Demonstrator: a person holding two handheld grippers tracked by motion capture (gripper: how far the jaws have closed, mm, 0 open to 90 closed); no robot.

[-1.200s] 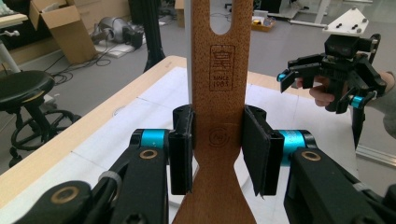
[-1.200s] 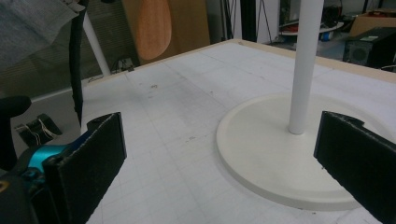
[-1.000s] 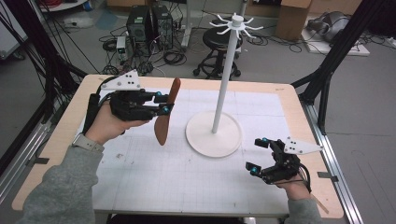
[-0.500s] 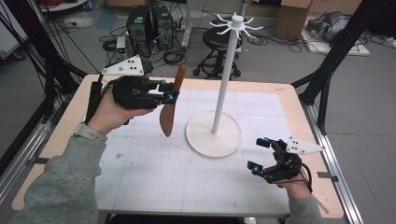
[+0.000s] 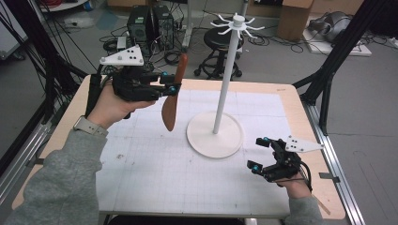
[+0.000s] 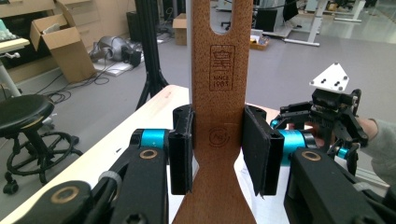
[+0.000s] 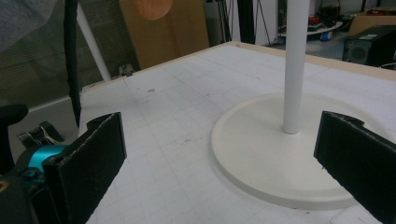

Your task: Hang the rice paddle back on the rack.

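Note:
A brown wooden spatula (image 5: 172, 100) hangs in the air left of the white stand (image 5: 224, 79), blade down and handle up. My left gripper (image 5: 172, 85) is shut on its handle; in the left gripper view the black pads (image 6: 181, 149) clamp the spatula (image 6: 217, 88) just below its hanging slot. The stand's round base (image 5: 215, 136) sits mid-table, its pole topped by a ring of hooks (image 5: 237, 23). My right gripper (image 5: 260, 153) rests open near the table's right front, its jaws wide apart with the stand's base (image 7: 266, 158) ahead between them.
The white gridded mat (image 5: 155, 173) covers most of the wooden table (image 5: 300, 112). Black frame legs (image 5: 328, 70) rise at the table's right and left. A stool (image 5: 217, 40), computer boxes and cables lie on the floor beyond the far edge.
My left gripper has lifted the spatula higher and carried it a little right, toward the stand. The right gripper has stayed put.

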